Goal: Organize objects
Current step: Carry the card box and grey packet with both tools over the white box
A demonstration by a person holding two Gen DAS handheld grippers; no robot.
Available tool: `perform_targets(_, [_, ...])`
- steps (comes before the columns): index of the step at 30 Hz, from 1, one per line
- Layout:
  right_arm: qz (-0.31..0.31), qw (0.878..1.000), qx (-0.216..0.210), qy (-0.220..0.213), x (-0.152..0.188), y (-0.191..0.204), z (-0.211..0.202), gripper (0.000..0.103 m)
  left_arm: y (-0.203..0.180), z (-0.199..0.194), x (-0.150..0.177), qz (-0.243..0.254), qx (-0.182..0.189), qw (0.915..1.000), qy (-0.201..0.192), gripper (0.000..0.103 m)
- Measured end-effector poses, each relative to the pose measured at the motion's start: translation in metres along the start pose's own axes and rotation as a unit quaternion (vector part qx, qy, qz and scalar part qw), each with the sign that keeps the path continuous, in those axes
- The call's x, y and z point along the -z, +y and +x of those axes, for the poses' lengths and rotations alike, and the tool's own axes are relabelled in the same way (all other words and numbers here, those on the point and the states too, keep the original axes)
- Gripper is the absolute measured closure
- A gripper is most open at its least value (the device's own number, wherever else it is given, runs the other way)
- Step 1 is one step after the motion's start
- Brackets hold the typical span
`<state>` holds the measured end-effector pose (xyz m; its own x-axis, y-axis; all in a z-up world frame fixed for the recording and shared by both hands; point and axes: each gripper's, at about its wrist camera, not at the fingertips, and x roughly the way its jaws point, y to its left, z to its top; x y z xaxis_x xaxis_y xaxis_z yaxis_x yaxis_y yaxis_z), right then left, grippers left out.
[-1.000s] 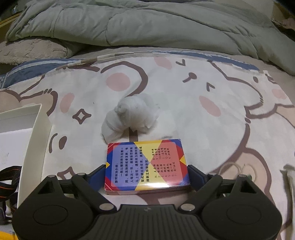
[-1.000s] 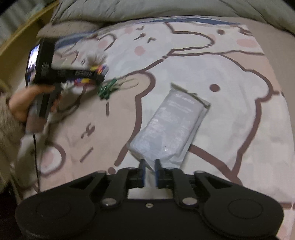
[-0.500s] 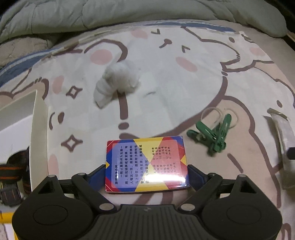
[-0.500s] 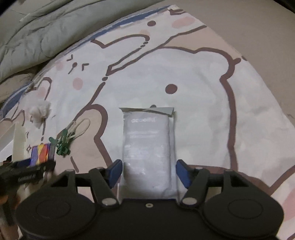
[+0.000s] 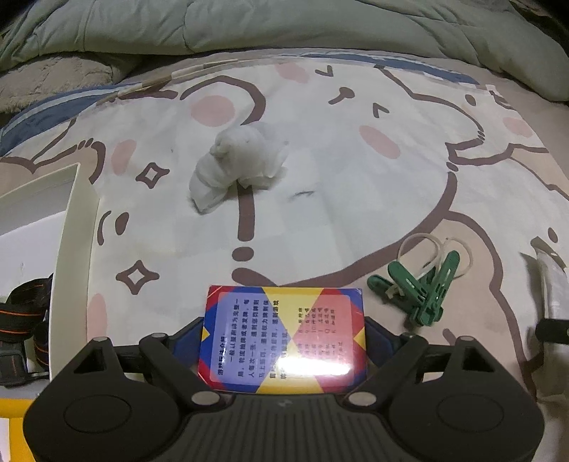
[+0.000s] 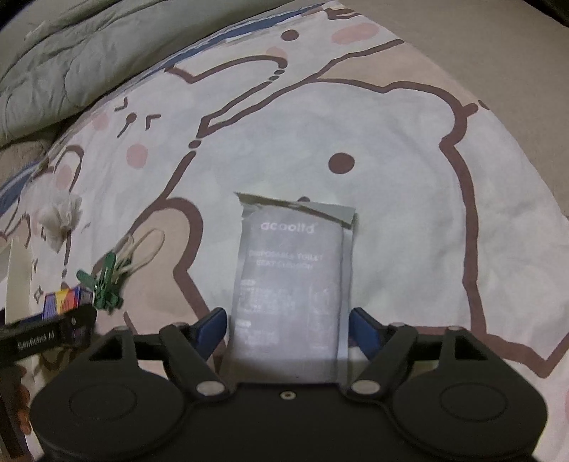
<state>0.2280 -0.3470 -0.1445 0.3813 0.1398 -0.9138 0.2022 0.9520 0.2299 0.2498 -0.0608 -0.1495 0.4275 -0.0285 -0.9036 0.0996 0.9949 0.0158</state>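
Observation:
A colourful card box [image 5: 284, 341] sits between the blue fingers of my left gripper [image 5: 284, 330], which is shut on it just above the cartoon bedsheet. In the right wrist view a grey foil packet [image 6: 291, 270] lies flat on the sheet. My right gripper [image 6: 290, 320] straddles its near end with jaws opening, a thin gap showing on each side of the packet. Green clothes pegs [image 5: 419, 291] with a clear loop lie right of the card box. A crumpled white tissue [image 5: 238, 163] rests farther back.
A white tray [image 5: 71, 248] at the left holds a black strap with orange stripes [image 5: 21, 320]. A grey-green quilt [image 5: 284, 25] is bunched along the far edge of the bed. The left gripper [image 6: 46, 334] shows at the right wrist view's left edge.
The right gripper went from shut to open and rolled until the packet lay straight between its fingers. The left gripper kept hold of the card box; the green pegs came into its view.

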Motion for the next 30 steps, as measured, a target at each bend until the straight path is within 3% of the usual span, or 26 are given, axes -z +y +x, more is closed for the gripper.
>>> perform_targets(1, [-0.001,1.0,-0.001,-0.002,-0.001,0.0,0.0,0.038,0.001,-0.001,0.0,0.0,0.002,1.0,0.001,0.014])
perform_targets(4, [-0.023,1.0,-0.002,-0.009,-0.001,0.002,-0.002,0.045,0.002,-0.006,0.0,-0.003,0.005,1.0,-0.001,0.014])
perform_targets(23, [-0.078,0.992,-0.039,-0.092,-0.01,0.035,-0.053,0.046,0.007,-0.066,-0.015,-0.019,0.033,0.9972,-0.064,0.014])
perform_targets(30, [-0.105,0.987,-0.049,-0.112,-0.008,0.063,-0.067,0.046,0.021,-0.083,-0.012,-0.021,0.023,0.996,-0.083,0.014])
